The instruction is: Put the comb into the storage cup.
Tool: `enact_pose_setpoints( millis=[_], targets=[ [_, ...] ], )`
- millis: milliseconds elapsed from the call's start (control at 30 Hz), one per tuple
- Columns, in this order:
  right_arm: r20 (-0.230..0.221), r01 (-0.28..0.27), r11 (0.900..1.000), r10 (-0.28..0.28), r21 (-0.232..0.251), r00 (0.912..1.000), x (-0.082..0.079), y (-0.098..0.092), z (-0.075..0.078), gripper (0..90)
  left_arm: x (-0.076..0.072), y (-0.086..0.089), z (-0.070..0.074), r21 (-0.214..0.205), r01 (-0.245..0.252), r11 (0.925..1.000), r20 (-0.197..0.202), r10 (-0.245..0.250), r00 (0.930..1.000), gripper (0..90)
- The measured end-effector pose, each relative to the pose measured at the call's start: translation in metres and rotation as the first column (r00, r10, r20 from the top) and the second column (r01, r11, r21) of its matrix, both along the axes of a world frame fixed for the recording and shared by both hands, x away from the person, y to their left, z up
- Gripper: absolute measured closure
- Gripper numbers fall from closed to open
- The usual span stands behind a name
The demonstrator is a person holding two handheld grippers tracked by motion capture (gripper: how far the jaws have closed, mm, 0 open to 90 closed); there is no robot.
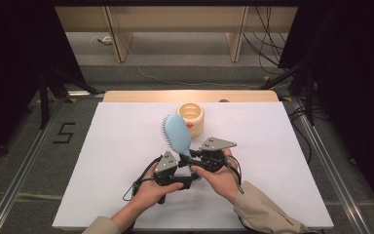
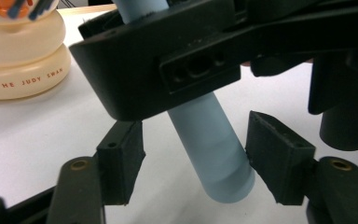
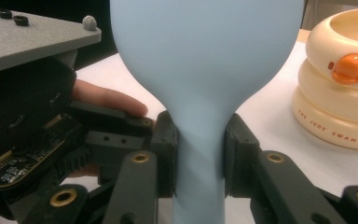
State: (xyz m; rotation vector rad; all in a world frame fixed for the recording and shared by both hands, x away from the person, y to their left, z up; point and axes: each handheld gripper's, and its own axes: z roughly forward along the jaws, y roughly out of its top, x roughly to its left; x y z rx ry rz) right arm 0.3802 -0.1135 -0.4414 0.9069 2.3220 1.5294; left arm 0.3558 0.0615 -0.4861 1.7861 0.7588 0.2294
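**Brush handover — slip risk**

Right gripper [image 3: 199, 158] clamps the blue hairbrush [image 1: 177, 134] by its neck, above the table [image 1: 117, 161]. Left gripper [image 2: 196, 161] jaws half open around the handle end, apart from it. Early release — brush tips toward the cream duck pot [image 1: 191, 117].

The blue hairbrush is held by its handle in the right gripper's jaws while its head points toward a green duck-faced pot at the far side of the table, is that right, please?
Not quite: the pot is cream with an orange bill, not green, as the right gripper view shows. The rest stands: the right gripper clamps the blue hairbrush by its handle, head toward the pot.
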Motion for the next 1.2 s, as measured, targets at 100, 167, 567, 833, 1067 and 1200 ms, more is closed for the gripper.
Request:
enact_pose_setpoints(
  millis=[100,167,567,833,1067,1200],
  targets=[
    [0.000,0.000,1.0000,0.000,0.000,1.0000,0.0000,0.0003,-0.0002,70.2,-0.0002,0.0001,0.0001,-0.006,0.001,1.0000,0.003,-0.001,1.0000,41.9],
    [0.002,0.000,1.0000,0.000,0.001,1.0000,-0.0001,0.0004,-0.0003,70.3,-0.0004,0.0000,0.0006,-0.019,0.001,0.9998,0.002,-0.001,1.0000,44.5],
    [0.008,0.002,1.0000,-0.002,0.002,1.0000,-0.0002,0.0006,-0.0006,70.2,-0.0011,0.0001,0.0005,-0.049,-0.010,0.9988,-0.010,0.010,0.9999,57.2],
    [0.017,0.002,1.0000,-0.002,0.007,0.9999,-0.0004,0.0010,-0.0004,70.2,0.0002,0.0035,0.0007,-0.077,-0.049,0.9958,-0.046,0.046,0.9979,62.9],
    [0.022,-0.006,1.0000,0.006,-0.001,0.9997,-0.0006,0.0017,-0.0002,70.1,0.0015,0.0062,-0.0002,-0.118,-0.074,0.9903,-0.095,0.063,0.9934,66.2],
    [0.025,-0.009,1.0000,0.009,0.002,0.9996,-0.0006,0.0020,0.0004,70.0,0.0010,0.0063,0.0001,-0.129,-0.082,0.9882,-0.101,0.070,0.9925,66.5]
  ],
)
